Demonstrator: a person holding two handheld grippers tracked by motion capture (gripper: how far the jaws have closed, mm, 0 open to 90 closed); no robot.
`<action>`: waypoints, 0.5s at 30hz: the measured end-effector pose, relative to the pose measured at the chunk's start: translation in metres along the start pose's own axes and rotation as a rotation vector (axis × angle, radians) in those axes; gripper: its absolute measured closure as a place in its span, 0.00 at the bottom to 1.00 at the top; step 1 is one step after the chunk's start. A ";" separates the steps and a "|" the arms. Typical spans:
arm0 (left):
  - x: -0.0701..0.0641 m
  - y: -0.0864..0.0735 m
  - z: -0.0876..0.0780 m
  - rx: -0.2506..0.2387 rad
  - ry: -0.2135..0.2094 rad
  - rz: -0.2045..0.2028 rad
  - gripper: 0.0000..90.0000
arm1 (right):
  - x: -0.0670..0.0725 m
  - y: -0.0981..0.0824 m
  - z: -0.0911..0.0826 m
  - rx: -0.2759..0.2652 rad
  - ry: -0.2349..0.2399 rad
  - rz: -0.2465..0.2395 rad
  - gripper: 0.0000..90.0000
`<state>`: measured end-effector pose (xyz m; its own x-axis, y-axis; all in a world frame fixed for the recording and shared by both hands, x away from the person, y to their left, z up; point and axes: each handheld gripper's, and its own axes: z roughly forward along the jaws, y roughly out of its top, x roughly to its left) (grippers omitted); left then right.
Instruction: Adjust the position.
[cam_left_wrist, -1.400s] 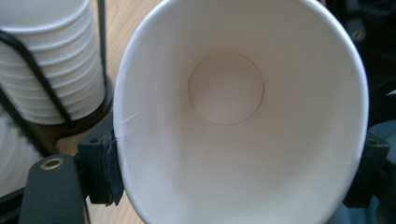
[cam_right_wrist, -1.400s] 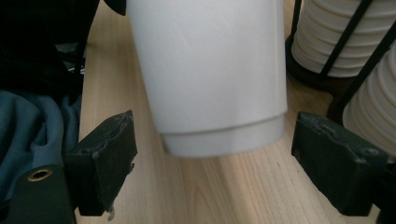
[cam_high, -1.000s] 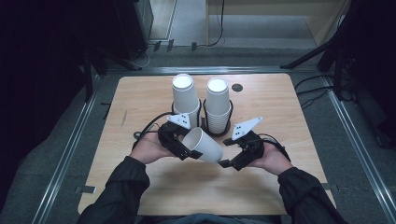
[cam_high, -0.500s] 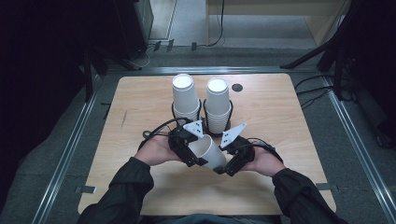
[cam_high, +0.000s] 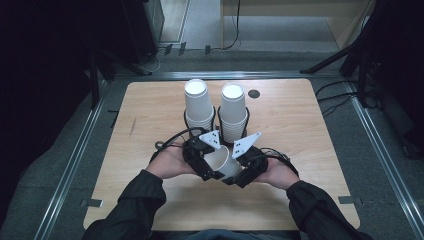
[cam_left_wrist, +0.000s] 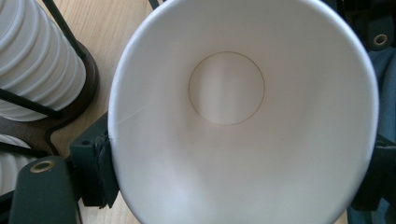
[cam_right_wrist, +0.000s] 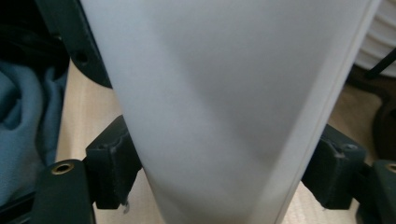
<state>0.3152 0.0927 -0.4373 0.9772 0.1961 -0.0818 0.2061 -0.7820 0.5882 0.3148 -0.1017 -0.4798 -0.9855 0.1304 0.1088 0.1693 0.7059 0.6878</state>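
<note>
My left gripper (cam_high: 214, 167) has its jaws clamped on the rim end of a single white paper cup (cam_high: 223, 161); in the left gripper view I look straight into the cup's mouth (cam_left_wrist: 243, 116), down to the round bottom, with a black pad (cam_left_wrist: 100, 175) pressed against the outside of the rim on one side and the other jaw just touching the wall at the far edge.

My right gripper (cam_high: 239, 176) has its jaws on either side of the narrower base end of the same cup. In the right gripper view the cup's outer wall (cam_right_wrist: 224, 102) runs up between the two pads (cam_right_wrist: 114, 161), and both pads sit against the paper; these jaws have just been closing, with the cup between them.

So the cup hangs tilted between the two grippers, above the wooden table (cam_high: 310, 150), mouth toward my left tool and base toward my right.

Just beyond the grippers, on the far side, stand two stacks of upside-down white cups, a left stack (cam_high: 198, 105) and a right stack (cam_high: 233, 112), each in a black wire holder (cam_high: 216, 116). A small dark round spot (cam_high: 254, 93) lies on the table further off, to the right of the stacks. My dark sleeves (cam_high: 131, 200) come in from the near edge.
</note>
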 end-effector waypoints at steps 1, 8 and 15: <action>0.000 -0.001 0.001 0.008 0.001 0.006 0.13 | 0.001 0.000 0.000 -0.001 -0.003 -0.010 0.26; 0.000 -0.001 0.000 -0.018 0.024 0.009 0.05 | 0.001 0.002 -0.002 -0.002 -0.011 -0.019 0.26; 0.004 -0.007 -0.009 -0.122 -0.053 0.008 0.00 | -0.002 -0.001 -0.008 -0.018 -0.018 -0.006 0.25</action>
<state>0.3171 0.1046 -0.4343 0.9808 0.1560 -0.1169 0.1934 -0.7048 0.6825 0.3164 -0.1081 -0.4744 -0.9861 0.1387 0.0919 0.1630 0.6939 0.7013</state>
